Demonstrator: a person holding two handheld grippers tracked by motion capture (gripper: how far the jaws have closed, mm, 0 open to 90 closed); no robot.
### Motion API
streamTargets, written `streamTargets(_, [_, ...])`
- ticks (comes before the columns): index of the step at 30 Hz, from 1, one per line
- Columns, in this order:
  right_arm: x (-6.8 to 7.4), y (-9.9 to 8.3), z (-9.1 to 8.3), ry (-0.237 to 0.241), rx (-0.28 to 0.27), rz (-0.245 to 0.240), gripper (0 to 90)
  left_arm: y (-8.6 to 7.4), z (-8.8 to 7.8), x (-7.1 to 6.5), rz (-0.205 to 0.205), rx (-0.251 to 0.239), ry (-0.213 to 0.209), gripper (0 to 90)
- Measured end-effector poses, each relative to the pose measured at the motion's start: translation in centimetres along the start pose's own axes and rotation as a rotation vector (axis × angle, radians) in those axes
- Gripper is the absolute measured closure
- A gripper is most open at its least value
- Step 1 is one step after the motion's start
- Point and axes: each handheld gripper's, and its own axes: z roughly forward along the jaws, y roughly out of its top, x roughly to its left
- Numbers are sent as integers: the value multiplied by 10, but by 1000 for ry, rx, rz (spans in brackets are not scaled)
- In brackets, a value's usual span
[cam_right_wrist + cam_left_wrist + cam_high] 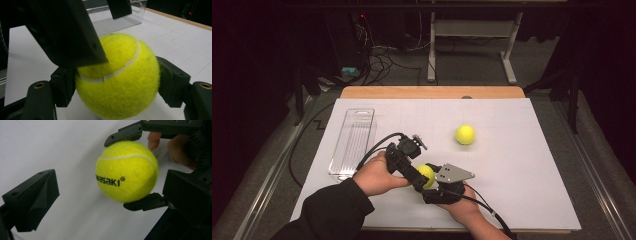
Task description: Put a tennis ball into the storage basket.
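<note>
Right gripper (117,82) clamps my tennis ball (120,77) side to side, low over the white table (522,165). Left gripper (110,195) stands open around that ball — one jaw hides its upper left, printed lettering partly cut off. Second ball (465,134) lies well apart.

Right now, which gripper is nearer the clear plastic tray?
Left. The left gripper is just right of the clear plastic tray; the right gripper, gripping a tennis ball, sits farther right.

Tennis ball (426,174) held between left gripper (418,181) and right gripper (432,181); second ball (465,134) seen well apart, clear tray (353,142) at left.
</note>
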Motion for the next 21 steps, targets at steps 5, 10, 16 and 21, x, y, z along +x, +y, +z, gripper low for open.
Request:
streamTargets(5, [1, 1, -2, -3, -15, 0, 270, 2, 8, 1, -11, 10, -31, 18])
streamTargets(10, [1, 2, -3, 0, -28, -3, 270, 4, 13, 3, -10, 16, -66, 46])
streamTargets(16, [1, 3, -4, -3, -39, -3, 270, 4, 16, 4, -8, 14, -124, 154])
streamTargets(21, [1, 3, -4, -5, -36, 4, 270, 4, 19, 6, -3, 13, -173, 239])
